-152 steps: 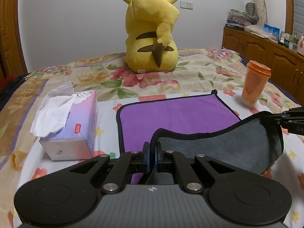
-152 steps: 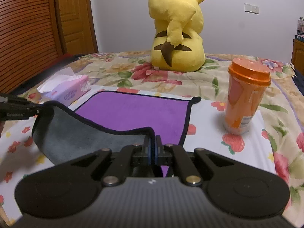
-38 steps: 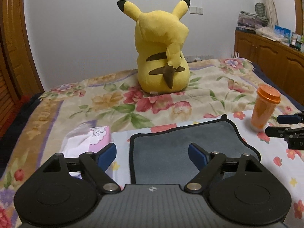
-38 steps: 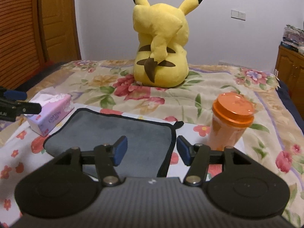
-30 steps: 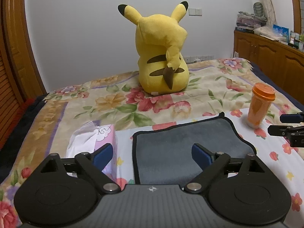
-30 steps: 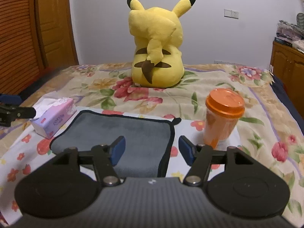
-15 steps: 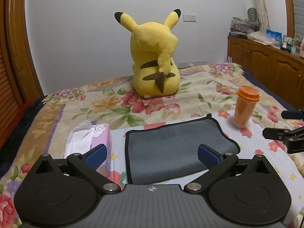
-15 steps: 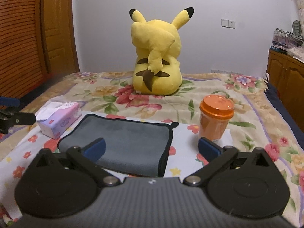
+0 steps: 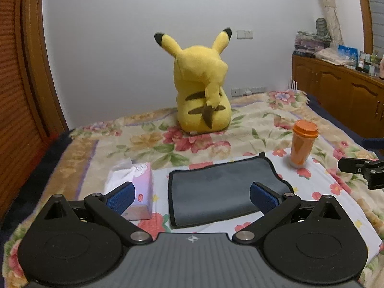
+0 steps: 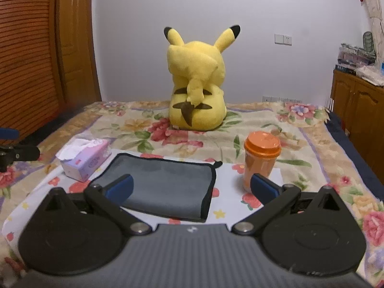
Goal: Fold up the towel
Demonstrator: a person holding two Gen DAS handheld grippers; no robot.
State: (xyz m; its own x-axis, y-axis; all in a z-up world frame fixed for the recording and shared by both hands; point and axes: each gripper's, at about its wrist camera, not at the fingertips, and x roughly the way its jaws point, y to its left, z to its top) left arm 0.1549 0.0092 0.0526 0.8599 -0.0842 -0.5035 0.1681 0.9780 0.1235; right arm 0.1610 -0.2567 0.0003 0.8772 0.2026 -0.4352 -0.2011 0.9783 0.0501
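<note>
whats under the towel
The towel lies folded, grey side up, on a white flowered sheet spread over the floral blanket. The towel's lower layer is covered, so only its black edge shows.

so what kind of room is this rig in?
Likely a bedroom: the towel lies on a bed with a floral bedspread, a Pikachu plush sits behind it, and wooden cabinets line the wall.

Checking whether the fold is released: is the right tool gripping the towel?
No, the right tool is spread wide open above the folded gray towel, touching nothing.
</note>
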